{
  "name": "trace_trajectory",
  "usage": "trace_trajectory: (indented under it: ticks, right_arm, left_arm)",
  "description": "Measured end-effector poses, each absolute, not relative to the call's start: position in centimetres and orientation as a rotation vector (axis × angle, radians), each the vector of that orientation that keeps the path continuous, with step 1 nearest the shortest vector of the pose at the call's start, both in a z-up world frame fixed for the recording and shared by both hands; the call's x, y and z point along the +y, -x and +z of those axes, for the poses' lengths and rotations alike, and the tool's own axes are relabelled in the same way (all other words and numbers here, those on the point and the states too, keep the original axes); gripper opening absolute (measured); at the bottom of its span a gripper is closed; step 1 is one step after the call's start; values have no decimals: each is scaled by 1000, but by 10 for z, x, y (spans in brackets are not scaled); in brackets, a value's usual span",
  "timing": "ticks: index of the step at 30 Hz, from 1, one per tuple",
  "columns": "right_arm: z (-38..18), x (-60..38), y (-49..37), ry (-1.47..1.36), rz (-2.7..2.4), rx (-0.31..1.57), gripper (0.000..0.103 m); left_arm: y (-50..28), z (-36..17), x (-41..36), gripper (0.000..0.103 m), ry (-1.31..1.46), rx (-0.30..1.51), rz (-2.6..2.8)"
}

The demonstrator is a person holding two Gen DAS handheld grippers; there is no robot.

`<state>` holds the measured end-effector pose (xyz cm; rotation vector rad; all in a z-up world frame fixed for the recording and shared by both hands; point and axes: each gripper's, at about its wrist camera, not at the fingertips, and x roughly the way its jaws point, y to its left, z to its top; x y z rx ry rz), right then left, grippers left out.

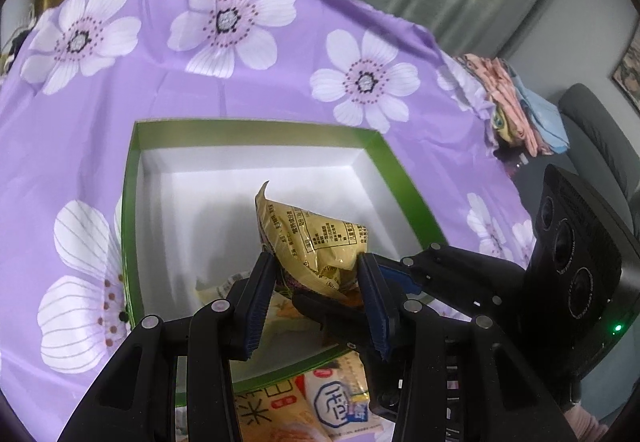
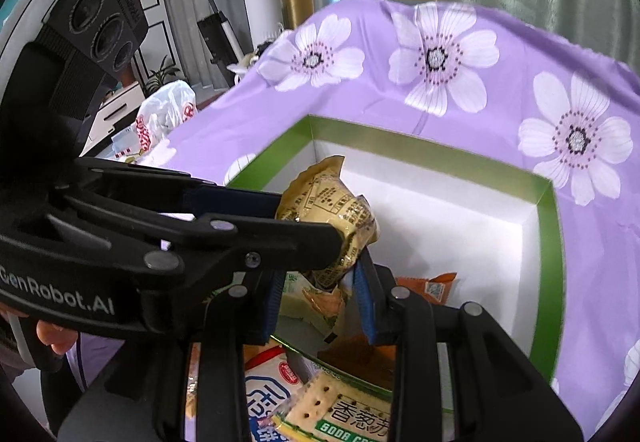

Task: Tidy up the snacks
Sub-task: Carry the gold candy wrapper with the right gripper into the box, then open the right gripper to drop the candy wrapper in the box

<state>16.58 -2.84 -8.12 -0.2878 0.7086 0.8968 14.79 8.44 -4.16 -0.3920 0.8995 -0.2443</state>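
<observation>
Left gripper (image 1: pixel 318 274): it squeezes the yellow bag (image 1: pixel 316 238) from both sides and holds it up over the box (image 1: pixel 132 178).
Right gripper (image 2: pixel 320 294): its fingers (image 2: pixel 366 296) are a bit apart. The low tail of the yellow bag hangs between them. I cannot tell if they pinch it or just sit beside it.
Where the bag is: in the air, above the white floor of the box, near the front wall.
Risk one: the bag is puffy and slick, so I think it could slip out and fall the wrong way.
Risk two: if both grippers pull at once, the bag might rip or pop.
Risk three: the two grippers are very close, so they might bump each other or knock the thin box wall.
Boxes: one, green rim, white inside, on the purple flower cloth (image 1: pixel 240 82).
Bags in the box: at least two, an orange bag (image 2: pixel 432 286) and a pale bag (image 2: pixel 304 298) under the grippers.
Snacks in front of the box: a cracker pack (image 2: pixel 352 414) and a white and blue pack (image 2: pixel 268 390); a third orange pack sits beside them in the left view.
Yellow bags held: one.
</observation>
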Motion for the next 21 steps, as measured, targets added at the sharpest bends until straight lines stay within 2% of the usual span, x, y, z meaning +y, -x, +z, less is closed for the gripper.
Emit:
trace_trajectory:
  ticks: [3,4,6,8,9,14,21]
  right_arm:
    - [-84,-26,-167,291,873,716,39]
    - [-84,-26,-168,292,861,714,44]
    - [-82,-30,-167,278,865,706,47]
    - [-78,-37,-165,259,866,696,51]
    - [-76,-42,-162,254,859,687,53]
    - [-66,-72,-151,178,845,671,57]
    - [-66,-109,-122,120,819,678,59]
  left_arm:
    - [-150,-46,87,43,416,912,-223]
    - [-151,-47,88,43,421,918,-207]
    - [-149,-48,93,48,437,923,-190]
    - [-146,-47,99,59,448,915,-177]
    - [-142,-44,102,60,450,907,-168]
    - [-126,-31,110,69,437,879,-135]
    - [-87,-18,118,70,448,856,-102]
